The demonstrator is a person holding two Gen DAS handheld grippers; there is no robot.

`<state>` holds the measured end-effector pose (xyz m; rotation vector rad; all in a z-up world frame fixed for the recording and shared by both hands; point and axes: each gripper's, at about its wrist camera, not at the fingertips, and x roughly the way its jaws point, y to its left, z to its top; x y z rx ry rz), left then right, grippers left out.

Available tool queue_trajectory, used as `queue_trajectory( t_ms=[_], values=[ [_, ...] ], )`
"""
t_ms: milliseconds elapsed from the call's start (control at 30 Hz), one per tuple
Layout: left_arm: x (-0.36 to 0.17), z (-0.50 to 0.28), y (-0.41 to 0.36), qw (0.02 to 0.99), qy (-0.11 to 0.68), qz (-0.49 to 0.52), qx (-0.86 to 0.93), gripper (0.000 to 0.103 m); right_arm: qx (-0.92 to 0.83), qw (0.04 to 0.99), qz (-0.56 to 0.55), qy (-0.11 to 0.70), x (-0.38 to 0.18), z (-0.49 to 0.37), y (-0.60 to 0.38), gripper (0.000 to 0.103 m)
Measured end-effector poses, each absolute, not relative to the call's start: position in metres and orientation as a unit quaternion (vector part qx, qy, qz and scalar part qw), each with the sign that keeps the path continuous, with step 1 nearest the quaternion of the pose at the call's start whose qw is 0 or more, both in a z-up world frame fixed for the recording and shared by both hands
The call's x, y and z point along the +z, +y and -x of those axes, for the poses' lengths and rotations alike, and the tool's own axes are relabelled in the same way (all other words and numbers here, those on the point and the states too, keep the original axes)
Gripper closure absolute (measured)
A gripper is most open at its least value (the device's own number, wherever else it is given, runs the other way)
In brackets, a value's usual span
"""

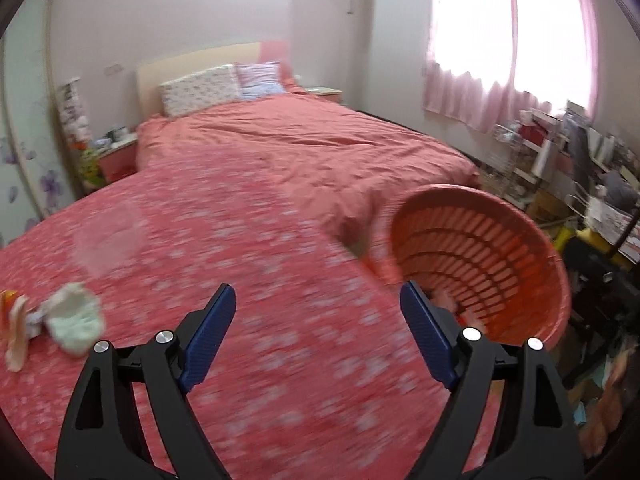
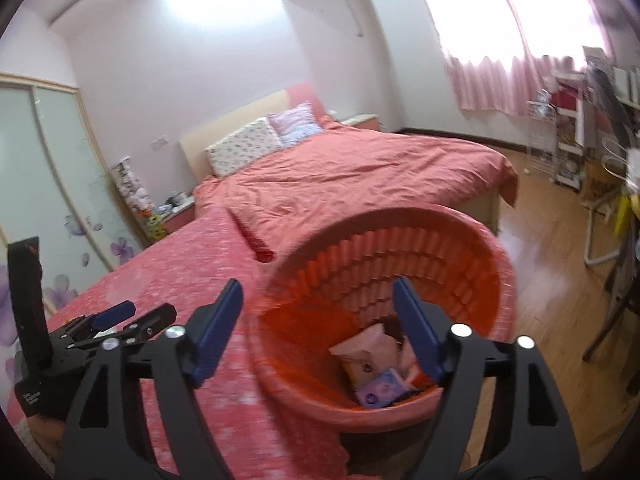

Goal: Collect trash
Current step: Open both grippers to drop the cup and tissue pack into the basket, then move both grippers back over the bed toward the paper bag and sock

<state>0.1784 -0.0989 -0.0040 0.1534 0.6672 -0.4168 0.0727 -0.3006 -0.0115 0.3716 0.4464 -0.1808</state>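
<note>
An orange slatted basket point(image 1: 480, 256) stands by the right edge of the bed and shows close up in the right wrist view point(image 2: 384, 264). A pink packet point(image 2: 366, 350) and a purple wrapper point(image 2: 382, 388) lie inside it. My right gripper point(image 2: 318, 290) is open and empty, over the basket's mouth. My left gripper point(image 1: 318, 294) is open and empty above the pink bedspread point(image 1: 240, 240), and it also shows at the left of the right wrist view point(image 2: 132, 314). A crumpled white tissue point(image 1: 76, 320) and a pale wrapper point(image 1: 18, 332) lie on the bed to its left.
A salmon duvet point(image 1: 304, 140) and pillows point(image 1: 200, 90) cover the far bed. A nightstand point(image 1: 116, 156) stands left of it. Cluttered shelves and a desk point(image 1: 568, 168) line the right wall. Wooden floor point(image 2: 560, 280) lies right of the basket.
</note>
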Motion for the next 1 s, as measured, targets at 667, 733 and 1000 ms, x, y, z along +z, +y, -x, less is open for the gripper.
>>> queue_trajectory(
  t_ms=[667,733,1000],
  values=[
    [-0.011,-0.201,0.151,0.933,0.352,-0.029,0.063,0.021,0.062,0.946,-0.115,0.296,-0.007,-0.137,-0.128,0.017],
    [-0.015,-0.205,0.159,0.93,0.361,-0.027,0.066,0.025,0.069,0.943,-0.119,0.304,-0.01,-0.142,-0.12,0.017],
    [-0.033,-0.222,0.171,0.915,0.398,-0.018,0.07,0.038,0.083,0.935,-0.122,0.324,-0.014,-0.159,-0.101,0.017]
  ],
)
